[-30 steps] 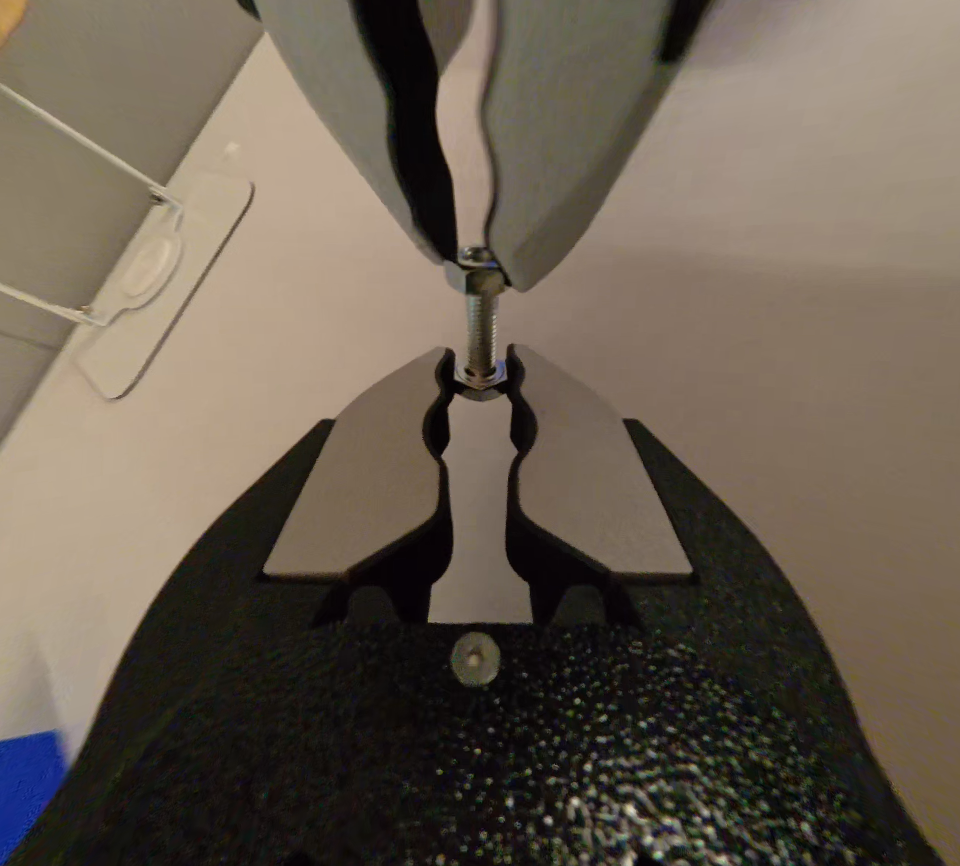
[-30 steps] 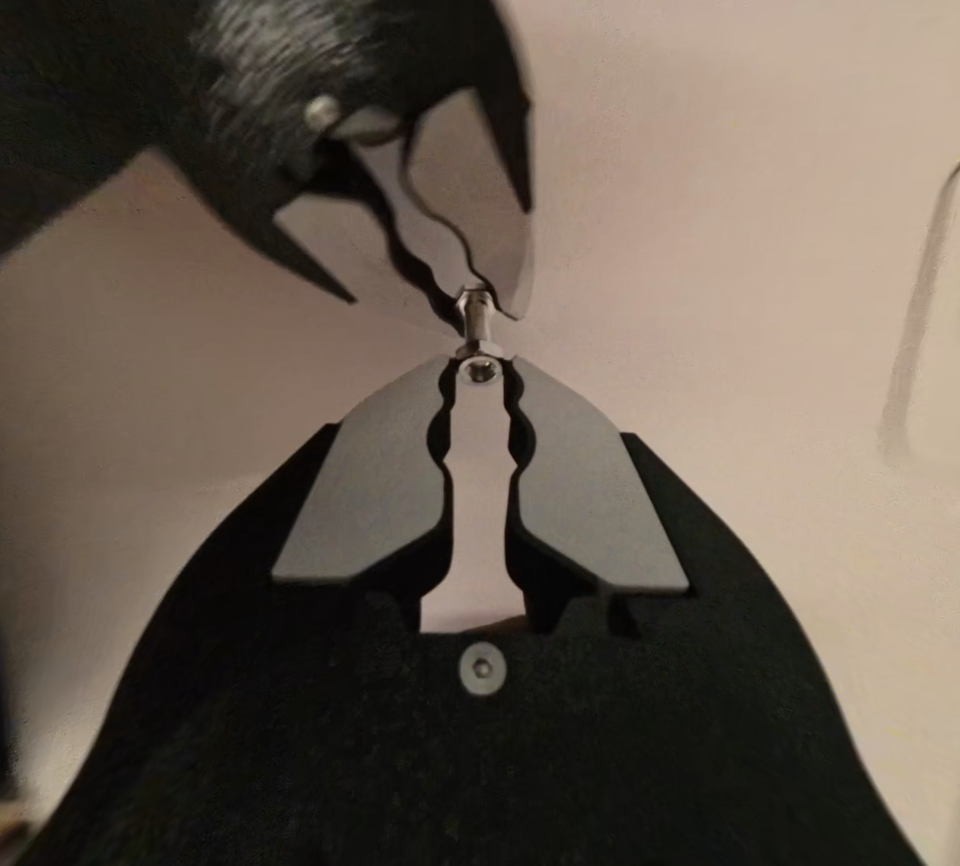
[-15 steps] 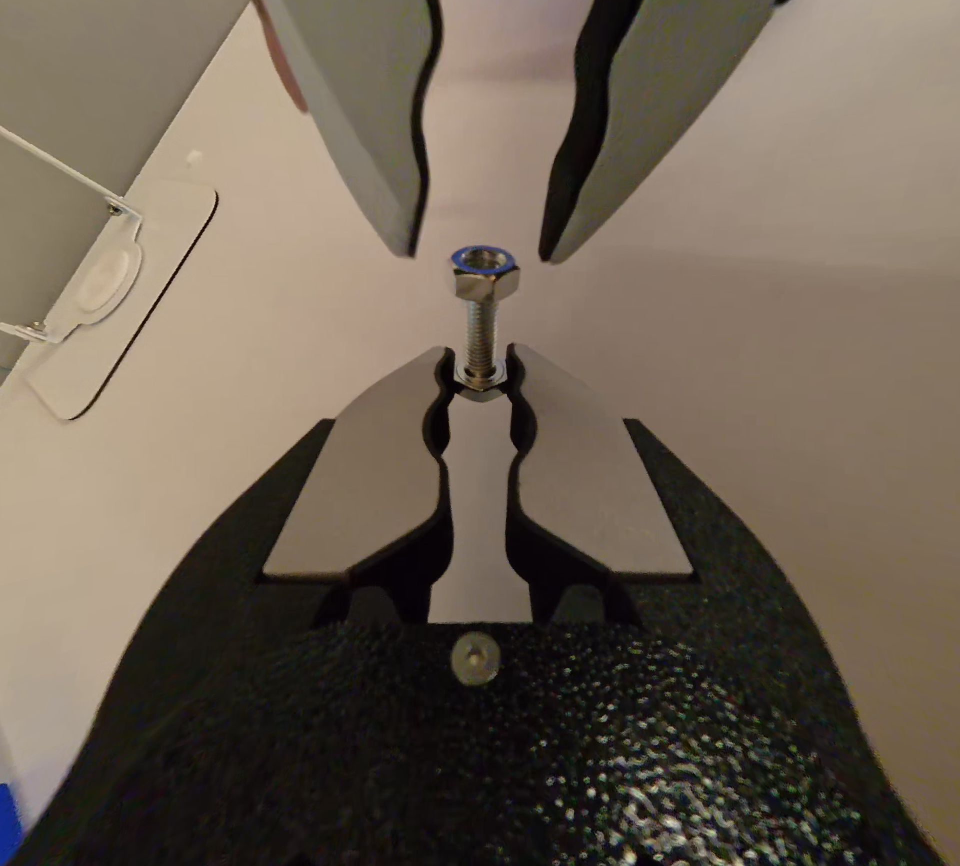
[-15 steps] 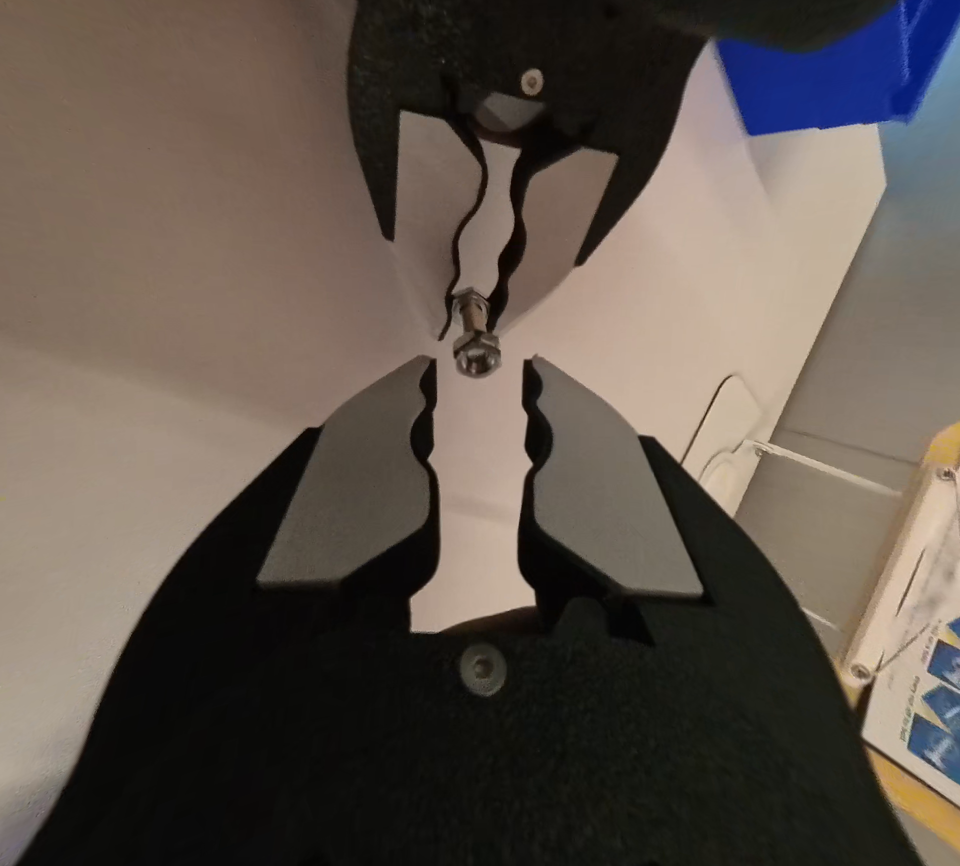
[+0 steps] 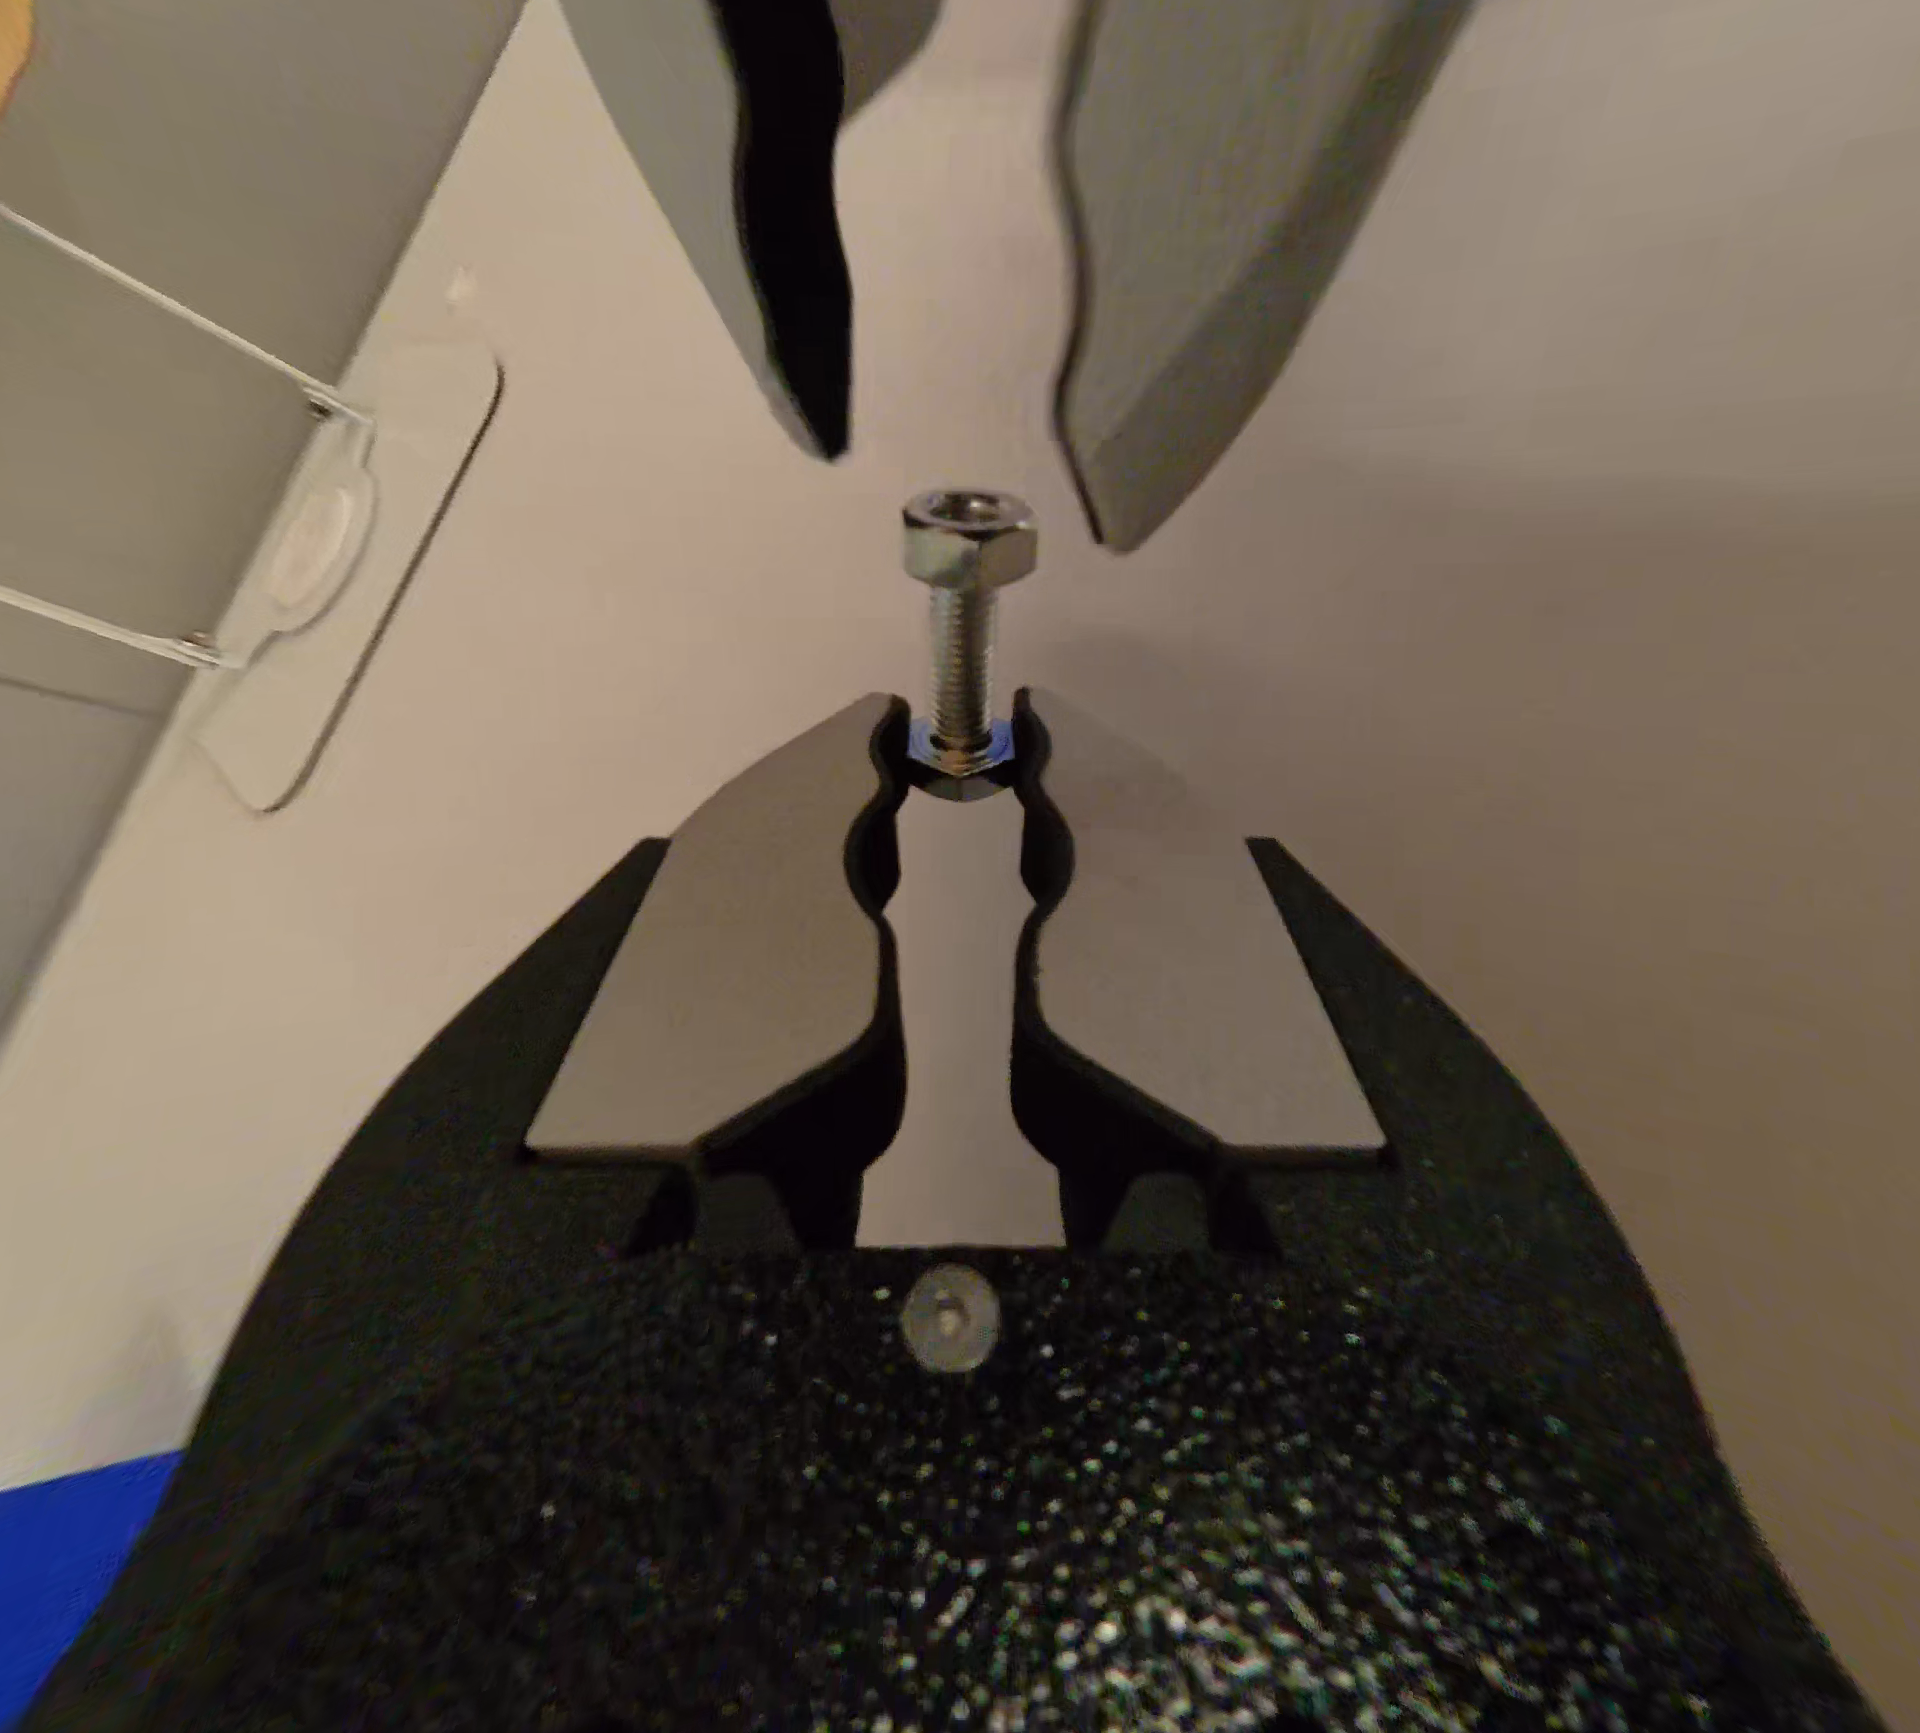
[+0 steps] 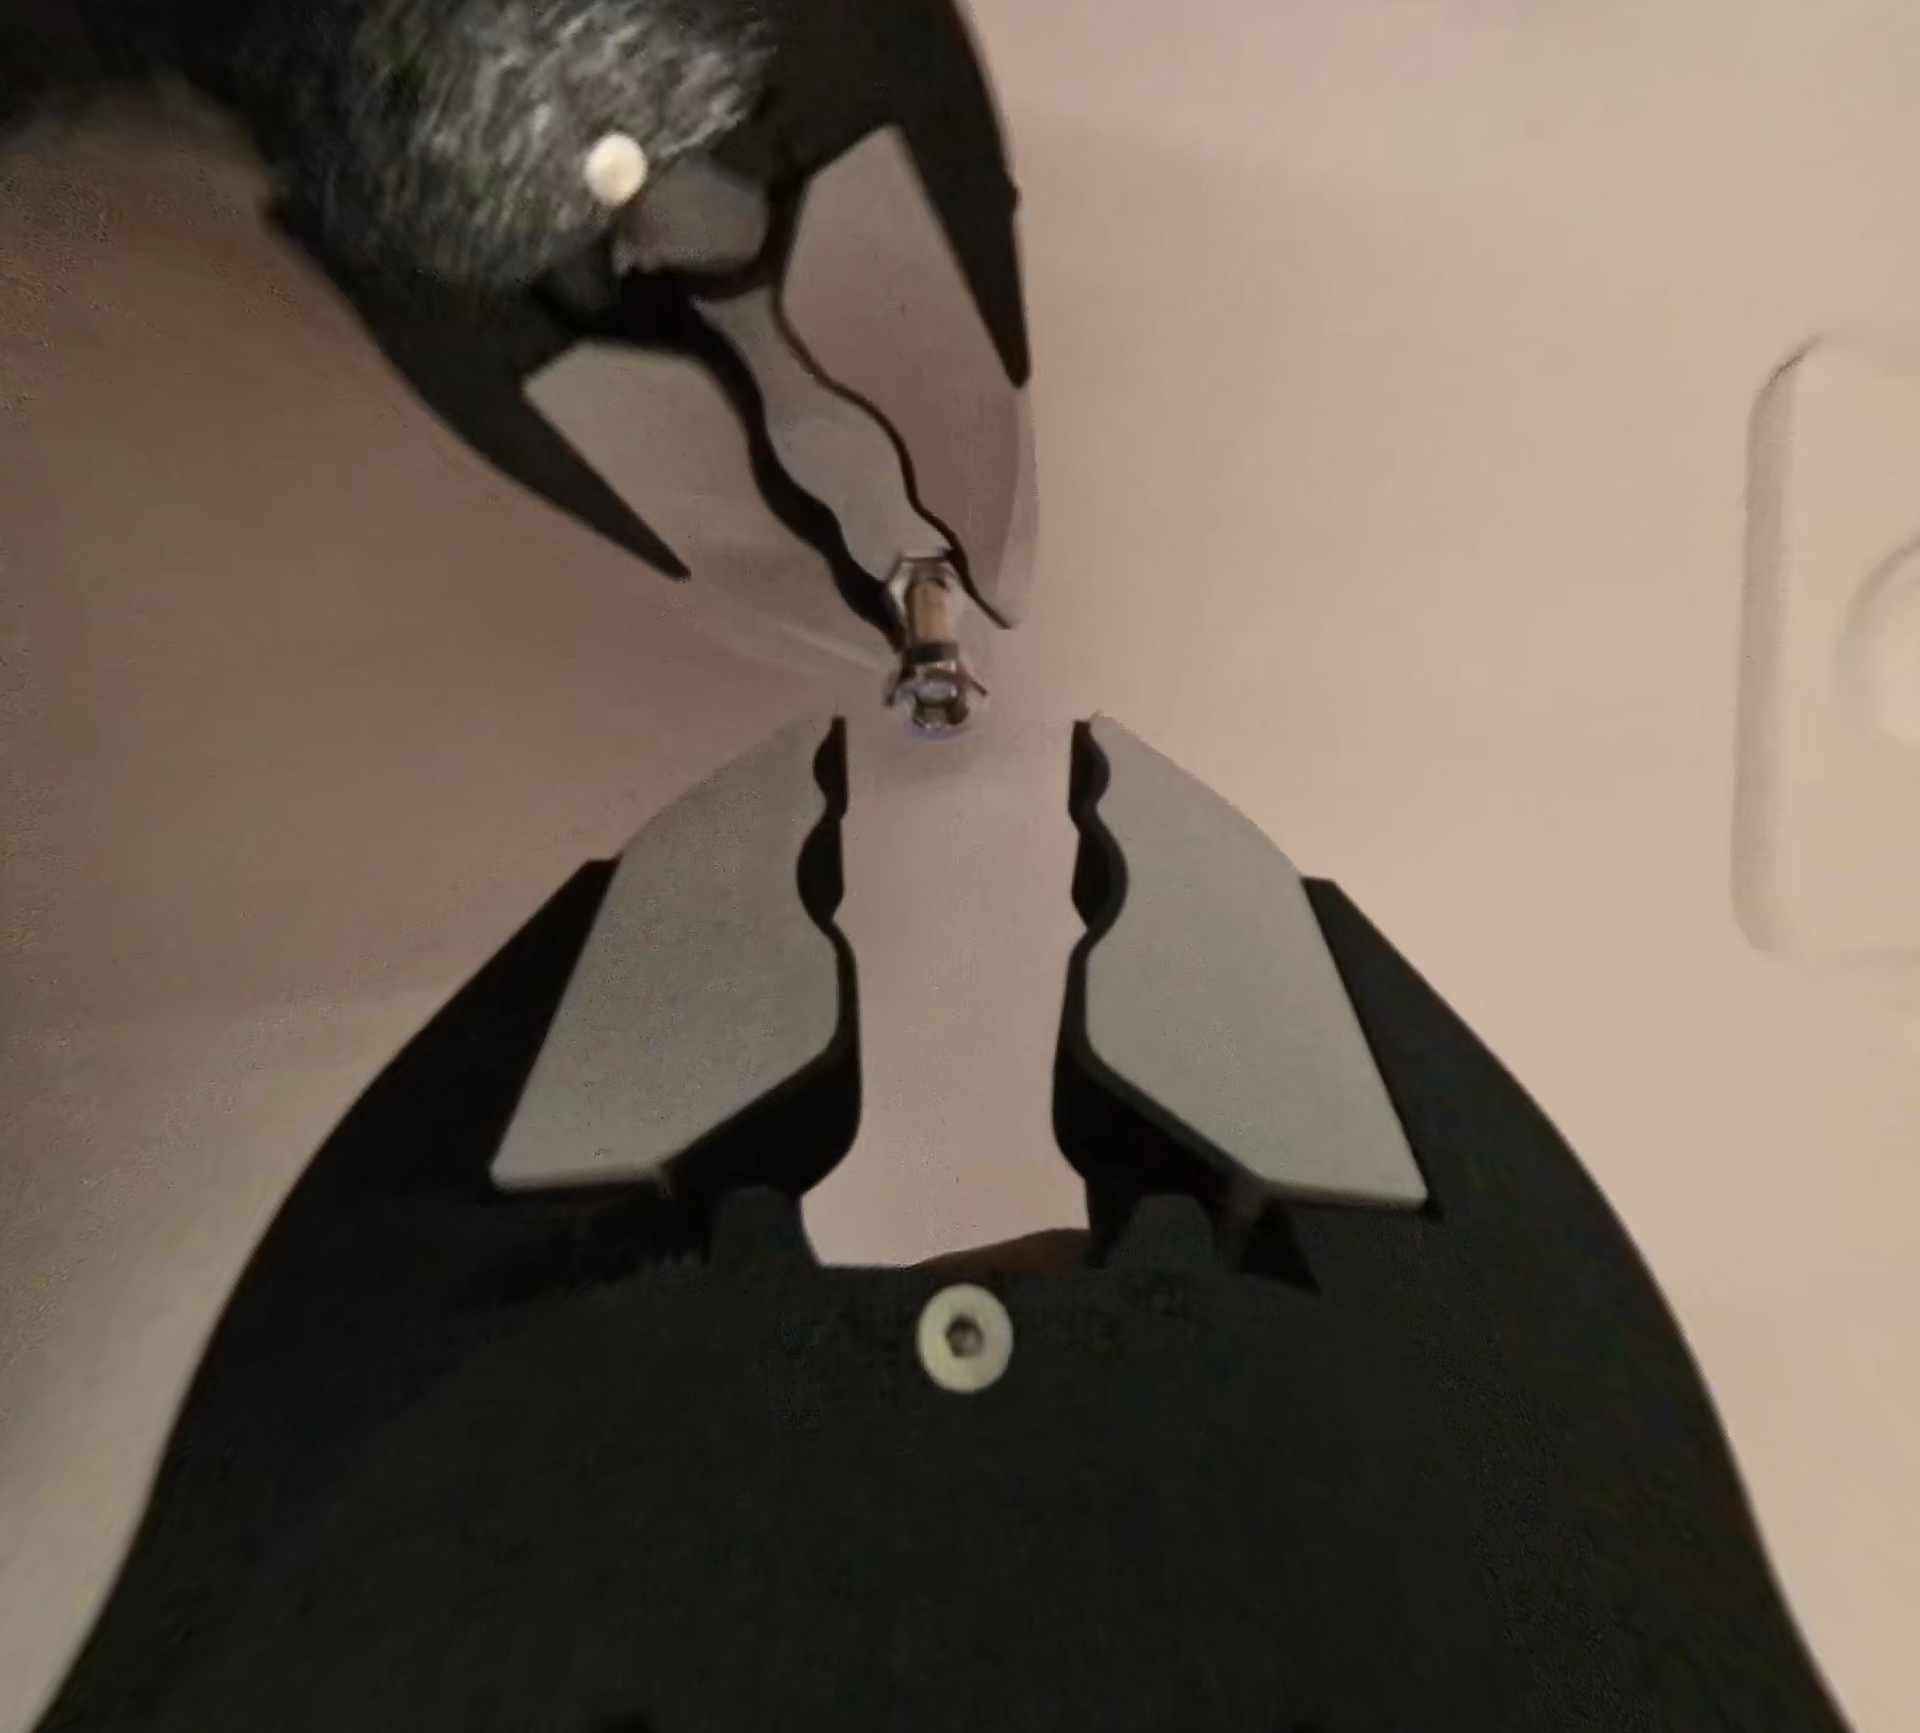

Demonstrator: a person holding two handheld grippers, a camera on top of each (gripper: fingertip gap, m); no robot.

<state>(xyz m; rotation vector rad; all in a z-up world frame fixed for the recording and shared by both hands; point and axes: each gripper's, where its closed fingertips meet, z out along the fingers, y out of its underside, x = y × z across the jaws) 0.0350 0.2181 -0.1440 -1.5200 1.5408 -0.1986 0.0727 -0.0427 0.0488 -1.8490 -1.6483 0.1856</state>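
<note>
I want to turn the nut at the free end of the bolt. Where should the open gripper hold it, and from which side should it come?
Probably on two opposite flat sides of the nut, coming straight along the bolt from its free end. The left gripper clamps the bolt's head end, so the nut points at the open right gripper, whose fingers stand apart just short of it.

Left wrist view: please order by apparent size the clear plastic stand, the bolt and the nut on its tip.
1. Clear plastic stand, largest.
2. Bolt.
3. Nut, smallest.
The stand lies off to the side at unknown distance, so only its apparent size is ranked.
</note>
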